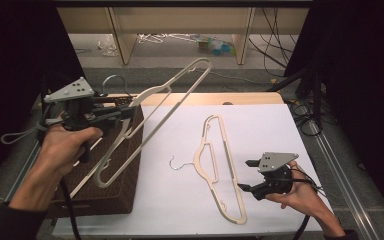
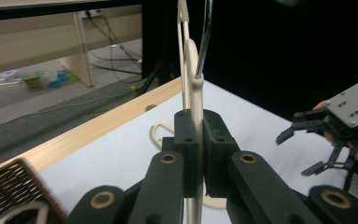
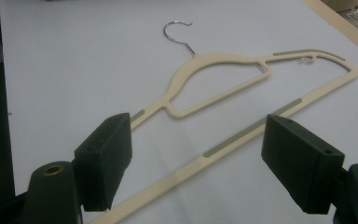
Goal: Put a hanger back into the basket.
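Left gripper view: clamped hanger neck (image 2: 196, 88) (metal-hooked)

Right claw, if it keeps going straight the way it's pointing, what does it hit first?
Most likely the cream hanger lying flat on the white table: the open right claw points straight at its long bar, though the gap is hard to judge.

Two hangers of the same kind, cream plastic with a thin metal hook. The raised hanger (image 1: 150, 117) is in the air over the left part of the bench, tilted, with one long end pointing up and away and the other down over a brown wicker basket (image 1: 125, 170); the left tongs (image 1: 125, 112) are clamped on its neck just below the hook. The flat hanger (image 1: 219, 165) lies on the white bench, its hook toward the left, between the open jaws of the right tongs (image 3: 200, 158), not touched.
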Demonstrator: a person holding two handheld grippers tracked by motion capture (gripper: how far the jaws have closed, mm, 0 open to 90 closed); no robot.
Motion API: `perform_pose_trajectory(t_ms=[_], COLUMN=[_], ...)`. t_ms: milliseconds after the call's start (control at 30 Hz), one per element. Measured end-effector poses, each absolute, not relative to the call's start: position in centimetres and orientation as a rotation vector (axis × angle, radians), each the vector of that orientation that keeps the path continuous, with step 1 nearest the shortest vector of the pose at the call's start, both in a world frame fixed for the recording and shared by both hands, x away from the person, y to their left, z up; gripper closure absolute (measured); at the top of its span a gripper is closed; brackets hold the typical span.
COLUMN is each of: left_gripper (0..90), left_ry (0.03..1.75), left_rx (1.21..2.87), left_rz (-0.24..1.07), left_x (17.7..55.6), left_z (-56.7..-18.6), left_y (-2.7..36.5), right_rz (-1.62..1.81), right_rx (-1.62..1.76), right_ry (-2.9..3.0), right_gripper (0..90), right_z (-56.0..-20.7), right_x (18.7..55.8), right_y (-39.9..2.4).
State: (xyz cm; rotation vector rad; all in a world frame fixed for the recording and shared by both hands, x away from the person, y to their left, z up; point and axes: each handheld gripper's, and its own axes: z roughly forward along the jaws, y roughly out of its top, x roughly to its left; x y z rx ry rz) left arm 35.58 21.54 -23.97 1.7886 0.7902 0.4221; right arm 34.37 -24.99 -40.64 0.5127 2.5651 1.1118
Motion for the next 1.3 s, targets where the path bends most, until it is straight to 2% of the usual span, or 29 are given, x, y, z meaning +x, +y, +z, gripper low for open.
perform_pose_trajectory(t_ms=[267,600,1300], left_gripper=[85.7,85.7,85.7], left_ry=[0.878,0.956,1.105], left_rx=[1.769,1.834,1.901], left_rz=[0.494,0.57,0.571], left_x=[35.7,36.0,36.4], left_z=[-25.0,-26.8,-31.9], left_y=[26.5,31.3,35.3], right_rz=[1.104,1.1,1.078], right_rx=[0.516,0.511,0.526], right_ry=[2.571,2.58,2.607], right_gripper=[25.1,24.7,24.2], right_z=[-40.9,-41.2,-41.6], right_x=[34.3,34.3,34.3], right_y=[-25.0,-25.0,-25.1])
